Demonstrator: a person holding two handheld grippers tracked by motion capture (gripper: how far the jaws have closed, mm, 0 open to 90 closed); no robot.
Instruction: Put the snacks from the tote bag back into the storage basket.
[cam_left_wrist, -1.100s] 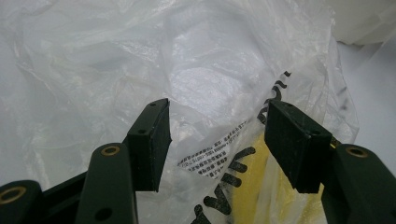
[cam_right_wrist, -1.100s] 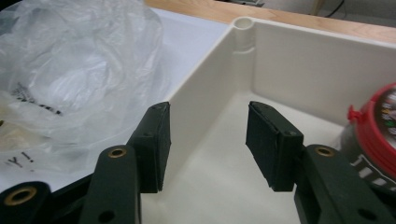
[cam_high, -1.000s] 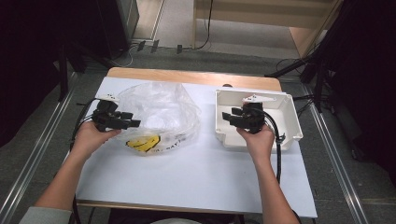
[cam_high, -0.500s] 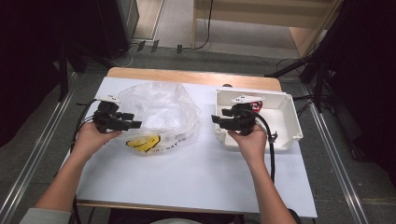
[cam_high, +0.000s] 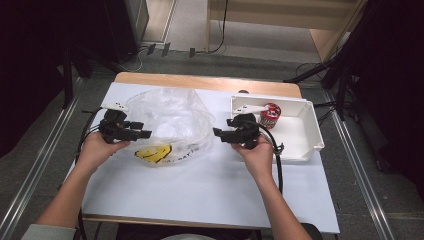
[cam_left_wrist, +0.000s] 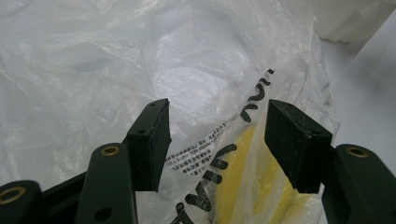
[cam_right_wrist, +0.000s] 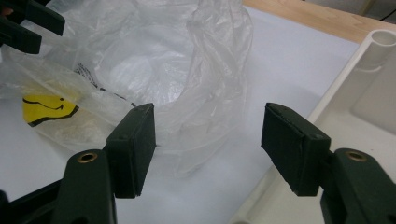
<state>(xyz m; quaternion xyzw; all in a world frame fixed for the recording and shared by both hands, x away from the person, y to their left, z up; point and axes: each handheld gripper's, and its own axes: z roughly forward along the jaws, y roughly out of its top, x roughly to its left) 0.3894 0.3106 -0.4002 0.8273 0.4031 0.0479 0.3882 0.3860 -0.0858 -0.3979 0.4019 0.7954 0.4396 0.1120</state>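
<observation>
Left gripper (cam_high: 145, 134): jaws apart at the near-left edge of the clear plastic bag (cam_high: 170, 120), film between the pads but not pinched.
Bag: slumped open on the white table (cam_high: 200, 185), yellow print toward the person.
Right gripper (cam_high: 218, 132): has swung from the white bin (cam_high: 312, 127) toward the bag; jaws just widened, empty.
Bin: red can (cam_high: 270, 115) inside.
Next: likely gripping the bag's right rim.

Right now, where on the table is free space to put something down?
Bare table lies in front of the plastic bag, between the two forearms. The white bin has room beside the red can. Crowded: between bag and bin.
</observation>
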